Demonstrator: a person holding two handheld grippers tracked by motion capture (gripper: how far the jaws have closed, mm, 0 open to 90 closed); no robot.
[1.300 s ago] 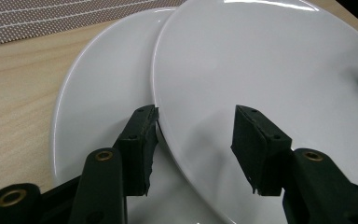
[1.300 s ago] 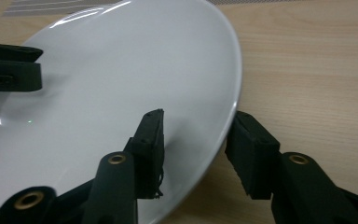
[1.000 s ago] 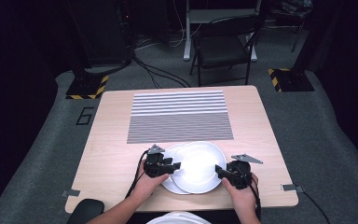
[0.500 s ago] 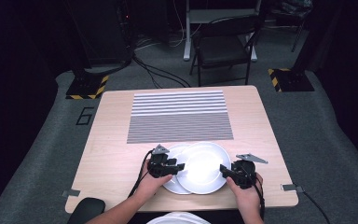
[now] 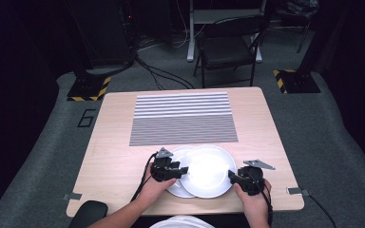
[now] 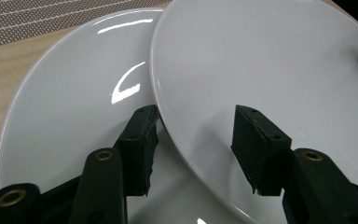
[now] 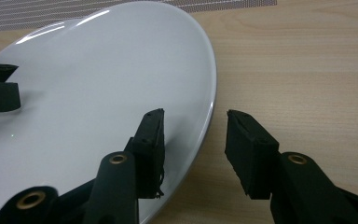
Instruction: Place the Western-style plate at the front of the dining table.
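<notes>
Two white plates overlap at the 6 o'clock edge of the worktop (image 5: 114, 156). The upper plate (image 5: 208, 170) rests partly on the lower plate (image 5: 177, 189). The left gripper (image 5: 183, 170) has its jaws pinching the upper plate's rim at 9 o'clock, and the right gripper (image 5: 231, 176) pinches it near 4 o'clock. To lift it well, I'd raise both hands evenly, keeping it level and clear of the lower plate.
</notes>
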